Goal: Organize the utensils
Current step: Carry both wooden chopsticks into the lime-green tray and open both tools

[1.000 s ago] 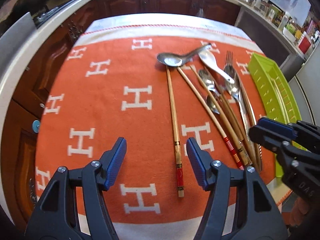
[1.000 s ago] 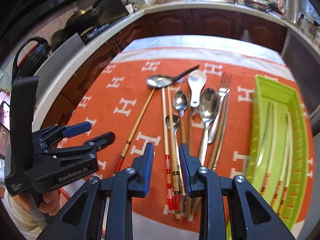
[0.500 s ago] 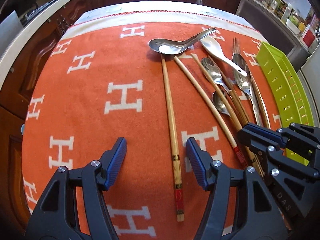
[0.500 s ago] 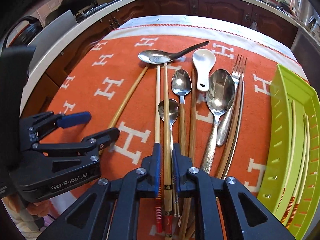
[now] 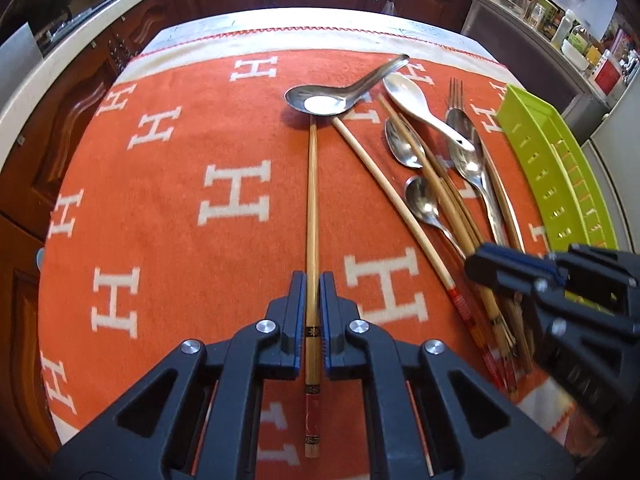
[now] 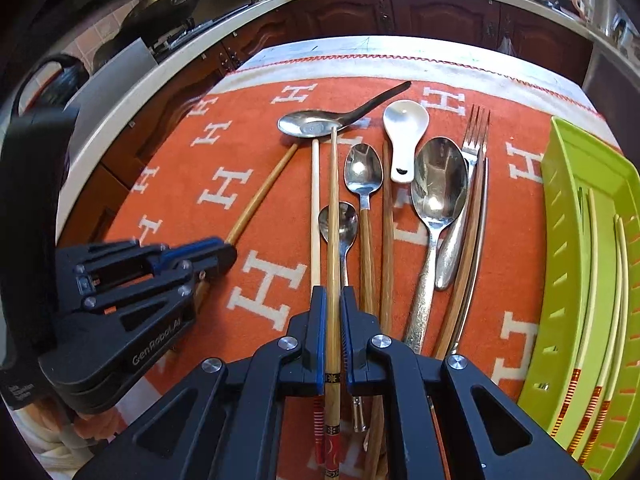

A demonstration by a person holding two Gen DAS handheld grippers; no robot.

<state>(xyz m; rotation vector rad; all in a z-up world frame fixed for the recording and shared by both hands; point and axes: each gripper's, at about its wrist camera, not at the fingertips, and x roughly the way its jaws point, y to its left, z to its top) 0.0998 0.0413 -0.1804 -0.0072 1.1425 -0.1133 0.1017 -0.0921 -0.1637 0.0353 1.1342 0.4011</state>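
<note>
Chopstick, left grip: a bamboo chopstick (image 5: 312, 216) runs up the middle of the left wrist frame, its tip under the metal soup spoon (image 5: 320, 100).
Left hand-held gripper (image 5: 313, 312): closed narrow, blue pads clamped on that chopstick near its decorated end.
Chopstick, right grip: another chopstick (image 6: 333, 248) runs up the centre of the right wrist frame.
Right hand-held gripper (image 6: 333, 320): closed narrow on it.
Other utensils: teaspoons, a white ceramic spoon (image 6: 404, 136), a large spoon (image 6: 438, 188), a fork (image 6: 476, 132) and more chopsticks lie together at centre.
Tray: green tray (image 6: 568, 240) at right holds chopsticks.
Surface: orange cloth (image 5: 180, 160) with white H marks.
</note>
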